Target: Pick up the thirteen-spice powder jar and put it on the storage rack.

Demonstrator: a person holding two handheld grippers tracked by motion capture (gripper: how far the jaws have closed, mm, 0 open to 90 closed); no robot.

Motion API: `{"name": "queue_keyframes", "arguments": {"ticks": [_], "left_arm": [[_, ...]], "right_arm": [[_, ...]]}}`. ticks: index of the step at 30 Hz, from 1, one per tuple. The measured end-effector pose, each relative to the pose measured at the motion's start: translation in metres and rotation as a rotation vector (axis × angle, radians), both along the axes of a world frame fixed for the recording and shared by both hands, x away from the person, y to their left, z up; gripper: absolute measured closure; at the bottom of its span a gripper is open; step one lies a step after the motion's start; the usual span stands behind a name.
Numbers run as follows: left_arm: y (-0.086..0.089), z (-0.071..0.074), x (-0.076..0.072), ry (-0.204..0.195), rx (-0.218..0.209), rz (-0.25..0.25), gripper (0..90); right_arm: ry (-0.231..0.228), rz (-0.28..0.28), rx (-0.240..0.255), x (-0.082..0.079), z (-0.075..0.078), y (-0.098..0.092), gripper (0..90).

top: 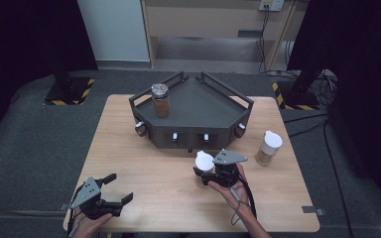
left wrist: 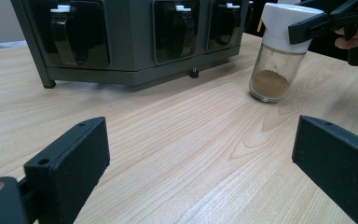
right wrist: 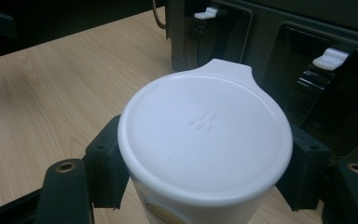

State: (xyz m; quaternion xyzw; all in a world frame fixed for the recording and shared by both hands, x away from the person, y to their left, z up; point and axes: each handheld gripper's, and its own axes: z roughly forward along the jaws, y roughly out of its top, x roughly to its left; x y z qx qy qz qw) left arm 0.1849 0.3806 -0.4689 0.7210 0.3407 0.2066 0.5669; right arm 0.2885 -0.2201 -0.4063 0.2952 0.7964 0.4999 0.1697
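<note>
White-lidded spice jar (top: 204,161) upright on worktop (top: 144,163), centre-near, just in front of dark rack (top: 193,111). Right hand-held gripper (top: 209,171) clamped on jar's lid, pads pressing both sides. Left hand-held gripper (top: 116,191) near-left, jaws wide apart, holding nothing. Second white-lidded jar (top: 268,148) stands right. Metal-lidded jar (top: 160,100) on rack top, far-left.

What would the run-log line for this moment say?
right gripper: shut on white-lidded glass spice jar | left gripper: open, empty | dark metal rack: one silver-lidded jar
</note>
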Motion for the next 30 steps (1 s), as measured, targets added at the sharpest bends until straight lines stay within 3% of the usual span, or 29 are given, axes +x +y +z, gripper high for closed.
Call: {"name": "queue_keyframes", "arguments": {"ticks": [16, 30], "left_arm": [[0.0, 0.0, 0.0, 0.001, 0.001, -0.003, 2.7], [0.0, 0.0, 0.001, 0.002, 0.003, -0.003, 2.7]], "right_arm": [[-0.009, 0.054, -0.005, 0.007, 0.044, -0.001, 30.4], [-0.003, 0.087, -0.013, 0.024, 0.1, 0.005, 30.5]]}}
